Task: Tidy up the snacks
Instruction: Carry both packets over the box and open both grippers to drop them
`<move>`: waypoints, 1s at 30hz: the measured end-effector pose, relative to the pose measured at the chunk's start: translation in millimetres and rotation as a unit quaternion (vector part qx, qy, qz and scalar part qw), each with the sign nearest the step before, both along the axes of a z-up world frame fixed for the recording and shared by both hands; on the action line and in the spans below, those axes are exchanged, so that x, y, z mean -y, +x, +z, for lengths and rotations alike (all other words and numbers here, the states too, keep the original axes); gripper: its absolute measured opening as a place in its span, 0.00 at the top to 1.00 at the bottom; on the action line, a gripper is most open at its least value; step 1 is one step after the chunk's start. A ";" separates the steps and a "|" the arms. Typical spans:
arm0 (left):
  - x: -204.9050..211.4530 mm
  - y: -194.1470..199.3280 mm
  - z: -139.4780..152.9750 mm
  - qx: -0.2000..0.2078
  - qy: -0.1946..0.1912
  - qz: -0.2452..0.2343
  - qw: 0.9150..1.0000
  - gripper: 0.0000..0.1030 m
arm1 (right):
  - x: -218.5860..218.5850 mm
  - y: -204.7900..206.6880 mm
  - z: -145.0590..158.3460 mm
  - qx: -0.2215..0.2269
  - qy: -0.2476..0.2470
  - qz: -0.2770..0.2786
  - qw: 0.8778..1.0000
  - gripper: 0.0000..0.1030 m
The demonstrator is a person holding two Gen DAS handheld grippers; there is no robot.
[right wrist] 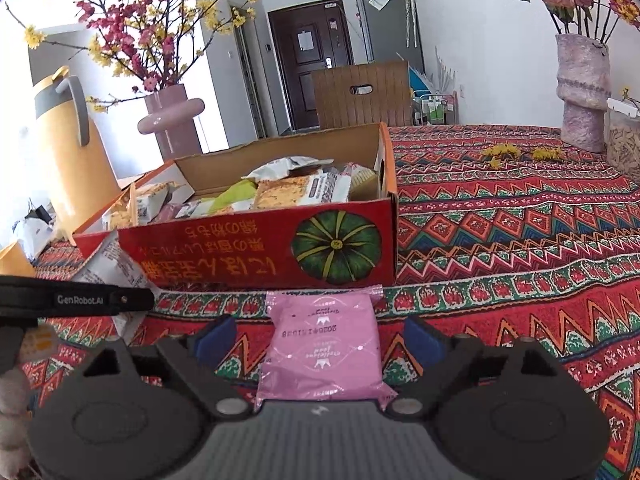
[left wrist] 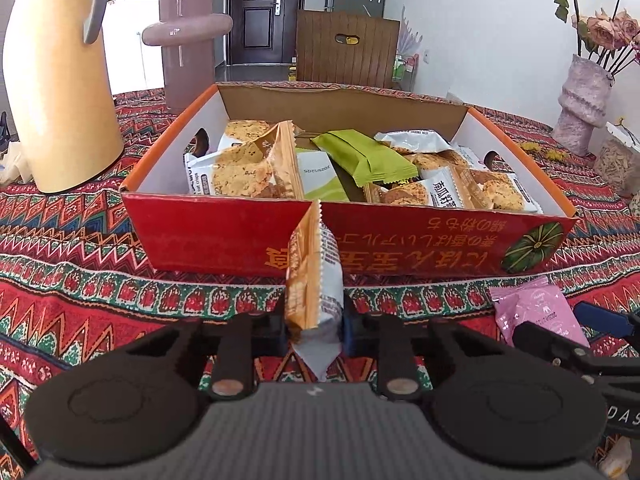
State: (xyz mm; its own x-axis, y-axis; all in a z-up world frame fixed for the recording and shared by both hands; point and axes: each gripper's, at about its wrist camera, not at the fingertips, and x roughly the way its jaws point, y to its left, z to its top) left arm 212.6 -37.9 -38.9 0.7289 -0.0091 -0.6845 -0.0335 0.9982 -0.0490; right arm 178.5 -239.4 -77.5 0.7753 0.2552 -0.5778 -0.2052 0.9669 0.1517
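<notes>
right gripper (right wrist: 318, 340) gaping around pink packet (right wrist: 320, 348) | left gripper (left wrist: 314, 320) clenching cookie packet (left wrist: 314, 276), long axis upright | box (left wrist: 224, 232) lying at 12 o'clock

Bright daylight, washed-out white walls, strong fisheye bending with dark corners, slightly soft detail throughout

A lived-in home: a table under a red patterned woven cloth (right wrist: 500, 216) fills the lower frame, a mauve ceramic vase of blossom branches (right wrist: 172, 120) stands upper left, and a dark panelled entrance door (right wrist: 310, 68) sits top centre.
</notes>
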 end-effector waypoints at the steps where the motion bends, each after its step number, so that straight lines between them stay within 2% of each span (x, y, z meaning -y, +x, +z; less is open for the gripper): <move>1: -1.8 -1.0 0.6 0.001 -0.001 0.001 1.000 0.77 | -1.5 0.3 -0.7 -0.004 -0.007 0.001 1.000 0.12; 4: -5.8 -2.4 2.9 0.005 -0.004 0.002 1.000 0.77 | -4.1 1.4 -2.5 -0.012 -0.020 -0.003 1.000 0.18; 6: -8.0 -4.9 5.0 0.009 -0.007 0.002 1.000 0.77 | -5.7 0.8 -3.9 -0.014 -0.031 -0.006 0.999 0.42; 10: -12.8 -11.0 9.6 0.015 -0.012 0.001 1.000 0.77 | -6.8 -5.7 -2.5 -0.008 -0.042 -0.004 0.999 0.42; 20: -20.4 -26.3 28.7 0.043 -0.024 -0.003 0.999 0.77 | -1.3 -24.6 12.8 0.024 -0.025 -0.006 0.999 0.42; 30: -23.5 -35.5 55.0 0.080 -0.029 -0.009 0.996 0.77 | -4.7 -31.9 39.4 0.067 -0.018 0.002 0.998 0.42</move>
State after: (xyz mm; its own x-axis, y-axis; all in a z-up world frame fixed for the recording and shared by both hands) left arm 177.1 -14.4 16.1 0.8285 -0.0589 -0.5568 -0.0029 0.9940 -0.1094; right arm 146.5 -234.7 -38.1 0.8457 0.2393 -0.4771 -0.2249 0.9704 0.0880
